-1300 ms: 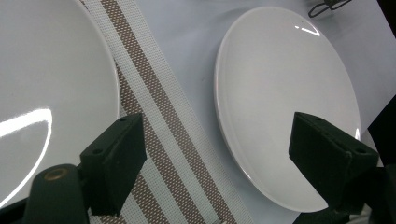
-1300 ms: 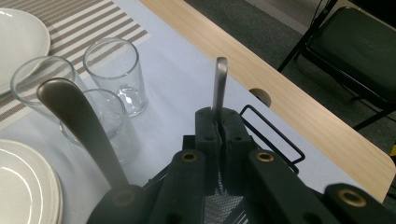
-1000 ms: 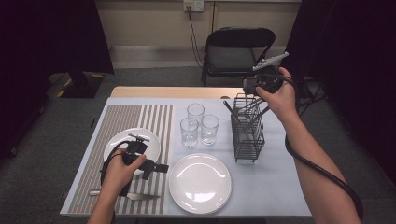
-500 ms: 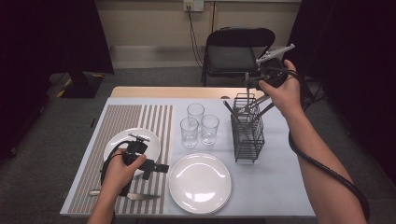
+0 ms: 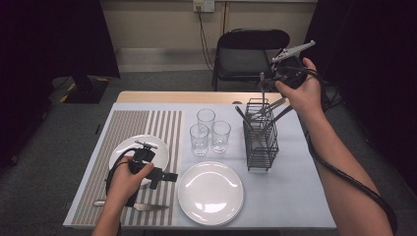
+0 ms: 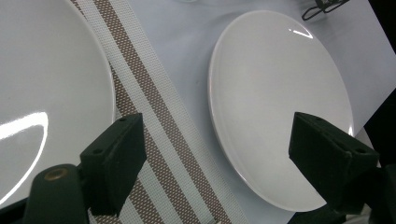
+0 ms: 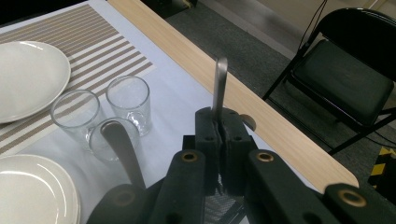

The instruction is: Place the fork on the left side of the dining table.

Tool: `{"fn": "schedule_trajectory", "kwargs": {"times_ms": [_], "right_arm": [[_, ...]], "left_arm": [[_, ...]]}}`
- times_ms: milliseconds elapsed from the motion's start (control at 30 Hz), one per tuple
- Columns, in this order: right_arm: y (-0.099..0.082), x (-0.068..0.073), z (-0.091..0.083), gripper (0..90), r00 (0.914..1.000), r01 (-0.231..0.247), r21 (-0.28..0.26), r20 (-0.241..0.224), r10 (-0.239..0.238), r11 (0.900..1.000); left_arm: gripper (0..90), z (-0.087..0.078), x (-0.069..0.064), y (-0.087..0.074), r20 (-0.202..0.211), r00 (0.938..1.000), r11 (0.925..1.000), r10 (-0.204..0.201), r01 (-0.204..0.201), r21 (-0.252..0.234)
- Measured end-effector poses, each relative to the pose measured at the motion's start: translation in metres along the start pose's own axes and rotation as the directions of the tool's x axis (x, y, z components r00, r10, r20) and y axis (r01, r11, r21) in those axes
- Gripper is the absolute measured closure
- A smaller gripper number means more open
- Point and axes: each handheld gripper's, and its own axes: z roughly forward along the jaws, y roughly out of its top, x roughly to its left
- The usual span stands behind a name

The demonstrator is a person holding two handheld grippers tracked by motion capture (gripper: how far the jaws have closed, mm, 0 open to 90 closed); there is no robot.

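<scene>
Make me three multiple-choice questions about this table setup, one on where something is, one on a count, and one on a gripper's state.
1. Where does the knife lie?
A. on the striped mat
B. in the rack
C. on the chair

2. How many glasses stand on the table?
A. two
B. three
C. five

3. How is the right gripper?
A. wide open
B. shut on a glass
C. shut on a utensil handle

Answers:
1 A, the knife lies on the mat's near edge by the left hand.
2 B, three glasses are clustered together.
3 C, the right gripper view shows the pads pressed on a metal handle.
</scene>
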Motion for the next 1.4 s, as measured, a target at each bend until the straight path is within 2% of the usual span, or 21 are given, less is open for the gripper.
{"fn": "schedule_trajectory", "kwargs": {"times_ms": [433, 900, 1400], "right_arm": [[0.009, 0.009, -0.014, 88.1, 0.9992, 0.038, -0.02, -0.009, -0.038, 0.9991], [0.011, 0.014, -0.027, 88.1, 0.9985, 0.046, -0.038, -0.029, -0.047, 0.9982], [0.004, 0.02, -0.035, 88.1, 0.9968, 0.054, -0.05, -0.056, -0.057, 0.9973]], "left_arm": [[18.8, 0.002, 0.0, 0.0, -0.001, 1.0, 1.0, -0.001, 0.001, 0.003], [18.8, 0.002, 0.0, -0.001, 0.003, 1.0, 1.0, -0.002, 0.002, 0.009], [18.8, 0.002, 0.0, -0.001, -0.013, 0.9999, 1.0, -0.006, 0.006, 0.005]]}}
